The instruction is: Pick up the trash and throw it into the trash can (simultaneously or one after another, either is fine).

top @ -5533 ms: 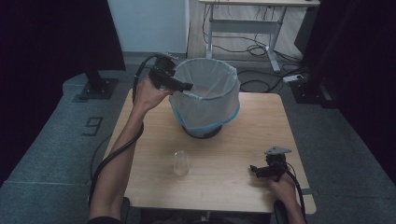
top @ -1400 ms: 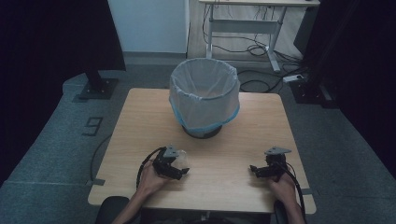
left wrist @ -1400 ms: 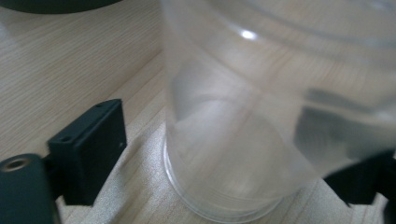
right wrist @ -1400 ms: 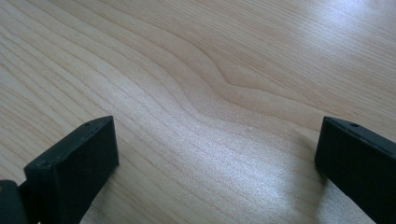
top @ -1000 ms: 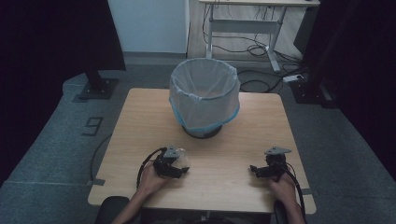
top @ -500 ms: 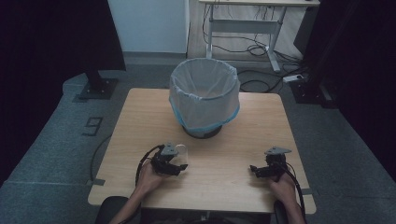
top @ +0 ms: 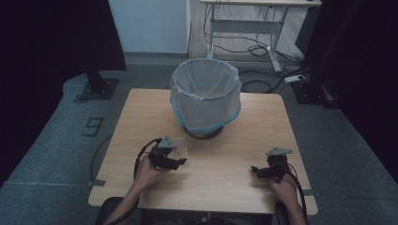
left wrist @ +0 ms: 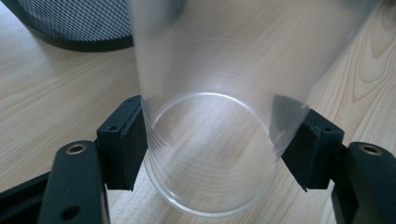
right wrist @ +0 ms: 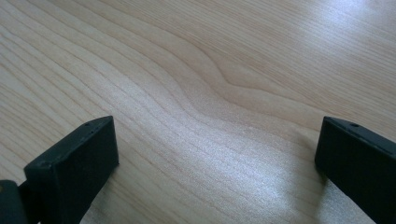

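Two grippers rest low over a wooden table [top: 141,112], one near each front corner. At left, the left hand [top: 146,172] holds the left gripper [top: 180,161], whose jaws point toward the table's middle. Its pads are clamped on a clear plastic cup [top: 180,149]; in the left gripper view the two black pads press the cup [left wrist: 210,154] on opposite sides of its wall, close to its round base. The base faces the camera and the cup's body runs away from it, so the cup lies tilted along the jaws. Wood grain shows through the clear wall. Whether the base touches the table cannot be told. Beyond the cup, at the top left of that view, the dark mesh foot of a bin [left wrist: 74,23] stands on the wood.

At centre, toward the far edge of the table, the bin [top: 205,101] stands upright, lined with a pale bag whose blue hem hangs round its outside. The cup is in front of it, near but apart.

At right, the right hand [top: 284,185] holds the right gripper [top: 256,171]. In the right gripper view its jaws stand wide apart, with bare wood [right wrist: 210,93] between them.
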`<move>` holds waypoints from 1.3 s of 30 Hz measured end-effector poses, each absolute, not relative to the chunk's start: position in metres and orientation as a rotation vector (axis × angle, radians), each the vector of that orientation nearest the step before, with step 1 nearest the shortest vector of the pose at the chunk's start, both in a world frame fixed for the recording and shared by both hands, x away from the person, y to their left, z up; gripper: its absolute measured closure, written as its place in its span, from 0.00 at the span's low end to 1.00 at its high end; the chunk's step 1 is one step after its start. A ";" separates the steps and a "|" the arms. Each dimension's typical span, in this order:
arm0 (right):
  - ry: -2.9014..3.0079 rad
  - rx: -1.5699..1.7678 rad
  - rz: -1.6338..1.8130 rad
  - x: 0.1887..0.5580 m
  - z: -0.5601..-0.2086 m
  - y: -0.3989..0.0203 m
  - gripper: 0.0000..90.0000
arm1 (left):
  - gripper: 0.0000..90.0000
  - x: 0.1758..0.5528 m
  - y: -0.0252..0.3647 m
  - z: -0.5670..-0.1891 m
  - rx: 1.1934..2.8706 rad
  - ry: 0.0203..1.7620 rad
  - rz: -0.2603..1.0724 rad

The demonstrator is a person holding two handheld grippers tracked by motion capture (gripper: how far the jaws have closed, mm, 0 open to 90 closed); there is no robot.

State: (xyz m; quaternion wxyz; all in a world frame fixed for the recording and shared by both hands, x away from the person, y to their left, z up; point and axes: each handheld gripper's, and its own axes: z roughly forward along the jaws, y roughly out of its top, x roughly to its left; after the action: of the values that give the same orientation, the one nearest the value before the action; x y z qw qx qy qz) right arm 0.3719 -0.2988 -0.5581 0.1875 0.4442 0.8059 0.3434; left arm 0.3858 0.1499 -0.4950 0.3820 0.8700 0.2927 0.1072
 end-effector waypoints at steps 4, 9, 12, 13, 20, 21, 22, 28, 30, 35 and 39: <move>2.268 1.250 0.967 0.372 -0.558 -0.299 0.00 | 0.33 0.388 0.152 -0.486 2.222 0.751 0.282; 2.268 1.251 0.966 0.372 -0.558 -0.299 0.00 | 0.34 0.391 0.154 -0.475 2.227 0.749 0.285; 2.268 1.252 0.966 0.372 -0.558 -0.299 0.00 | 0.34 0.392 0.155 -0.470 2.232 0.748 0.287; 2.268 1.252 0.966 0.372 -0.558 -0.299 0.00 | 0.34 0.393 0.155 -0.467 2.233 0.748 0.281; 2.269 1.253 0.965 0.372 -0.558 -0.299 0.00 | 0.34 0.398 0.158 -0.451 2.224 0.753 0.267; 2.268 1.249 0.965 0.372 -0.558 -0.299 0.00 | 0.34 0.398 0.158 -0.449 2.222 0.753 0.267; 2.269 1.249 0.965 0.372 -0.558 -0.299 0.00 | 0.34 0.398 0.159 -0.446 2.223 0.750 0.269; 2.268 1.250 0.965 0.372 -0.558 -0.299 0.00 | 0.34 0.402 0.159 -0.429 2.227 0.742 0.274; 2.268 1.249 0.965 0.372 -0.558 -0.299 0.00 | 0.34 0.403 0.160 -0.423 2.221 0.741 0.269; 2.268 1.250 0.964 0.372 -0.558 -0.299 0.00 | 0.34 0.406 0.161 -0.411 2.230 0.739 0.279; 2.269 1.250 0.964 0.372 -0.558 -0.299 0.00 | 0.34 0.409 0.162 -0.400 2.229 0.734 0.277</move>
State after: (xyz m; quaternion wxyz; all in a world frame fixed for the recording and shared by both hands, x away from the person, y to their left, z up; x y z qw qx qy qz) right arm 0.3719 -0.2988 -0.5580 0.1876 0.4443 0.8062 0.3427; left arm 0.4091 0.1618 -0.4003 0.3793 0.8728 0.2874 0.1083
